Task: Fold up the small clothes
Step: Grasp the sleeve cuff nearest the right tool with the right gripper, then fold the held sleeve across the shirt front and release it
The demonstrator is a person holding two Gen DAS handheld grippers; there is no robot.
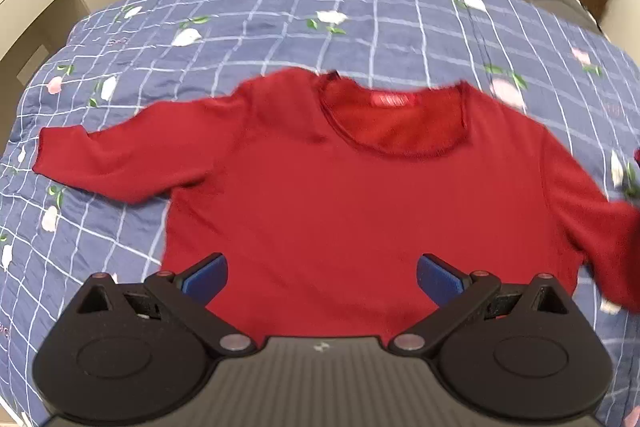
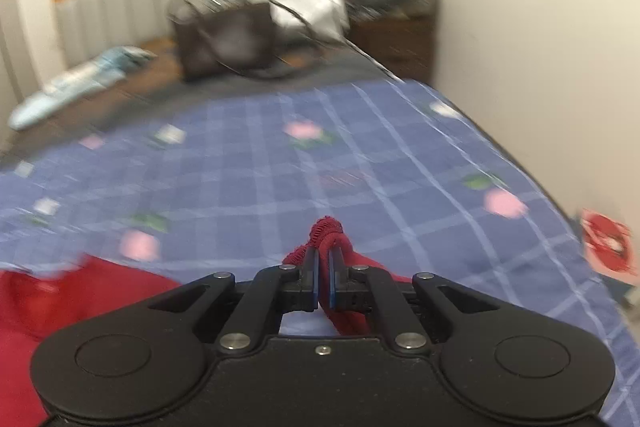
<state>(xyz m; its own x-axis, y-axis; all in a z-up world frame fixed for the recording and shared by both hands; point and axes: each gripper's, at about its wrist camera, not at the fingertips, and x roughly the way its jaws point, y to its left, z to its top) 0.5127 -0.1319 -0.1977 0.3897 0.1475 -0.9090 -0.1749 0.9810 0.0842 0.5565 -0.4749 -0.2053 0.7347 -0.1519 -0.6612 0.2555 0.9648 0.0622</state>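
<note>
Red sweater (image 1: 360,195) lies flat, neckline away, on the blue checked quilt (image 1: 240,27) covering the bed. Left gripper (image 1: 322,277) hovers over the sweater's hem, fingers (image 1: 208,277) spread wide, holding nothing. Right gripper (image 2: 324,267) has its fingers pressed together, pinching a bunched sleeve end (image 2: 326,229).

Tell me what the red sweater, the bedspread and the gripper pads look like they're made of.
Red sweater: probably a fine knit, matte; ribbed loops show at the edge pinched in the right gripper.
Bedspread: looks like quilted woven cloth, matte, printed with a white grid and flowers; stitch puckers show.
Pads of the open left gripper: blue, finely textured, perhaps rubber or foam.
</note>
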